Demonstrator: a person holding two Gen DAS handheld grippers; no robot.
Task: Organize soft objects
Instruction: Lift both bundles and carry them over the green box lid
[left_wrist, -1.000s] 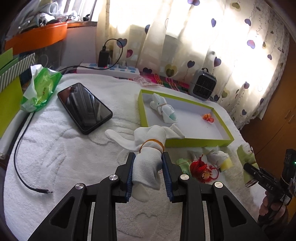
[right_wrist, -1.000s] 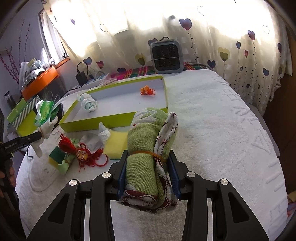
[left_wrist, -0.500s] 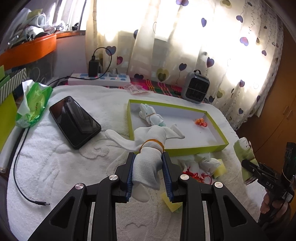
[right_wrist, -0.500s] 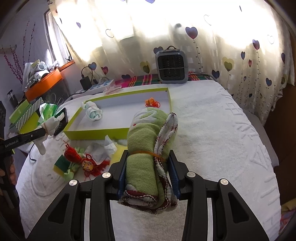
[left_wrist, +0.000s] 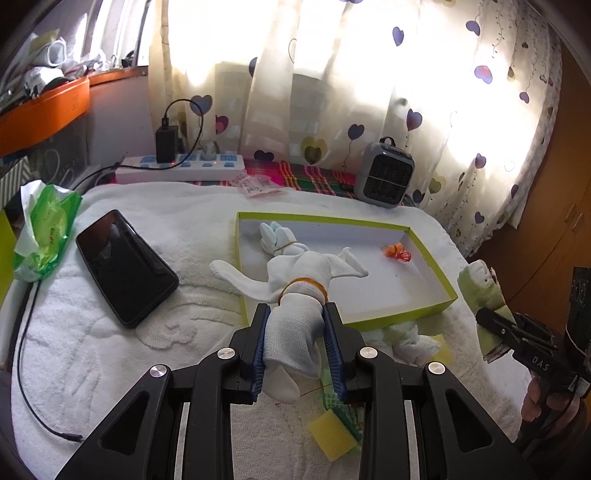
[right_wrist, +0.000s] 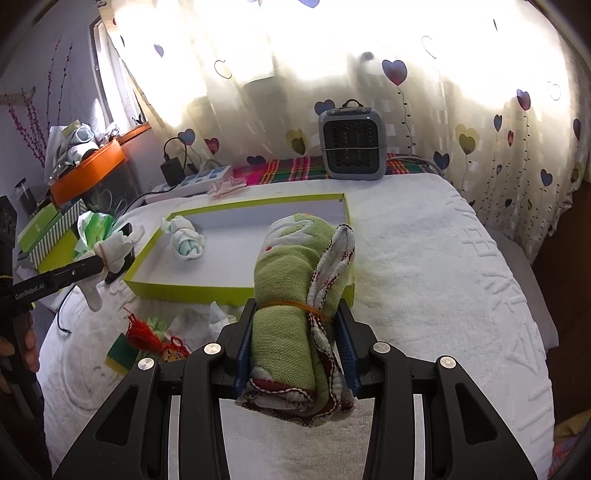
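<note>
My left gripper (left_wrist: 297, 314) is shut on a white rolled cloth (left_wrist: 295, 332) tied with an orange rubber band, held above the near edge of the lime-green tray (left_wrist: 406, 317). My right gripper (right_wrist: 295, 314) is shut on a green rolled towel (right_wrist: 291, 295) with a red-stitched white edge, also banded, held over the tray (right_wrist: 177, 288). Inside the tray lie a small white and mint bundle (left_wrist: 275, 238) (right_wrist: 186, 245) and an orange rubber band (left_wrist: 397, 253). In the left wrist view the right gripper (left_wrist: 487, 317) shows at the right edge, gripping the green towel (left_wrist: 476, 280).
Below the tray lie a yellow sponge (left_wrist: 332, 432), a white bundle (left_wrist: 410, 339), a red tasselled doll (right_wrist: 155, 339) and a green-yellow sponge (right_wrist: 120, 352). A black phone (left_wrist: 125, 266), a green wipes pack (left_wrist: 44, 229), a power strip (left_wrist: 181, 168) and a grey fan (right_wrist: 352, 142) stand around.
Both grippers have risen and moved toward the tray with their bundles still held. The loose items in front of the tray have slid lower in both views.
</note>
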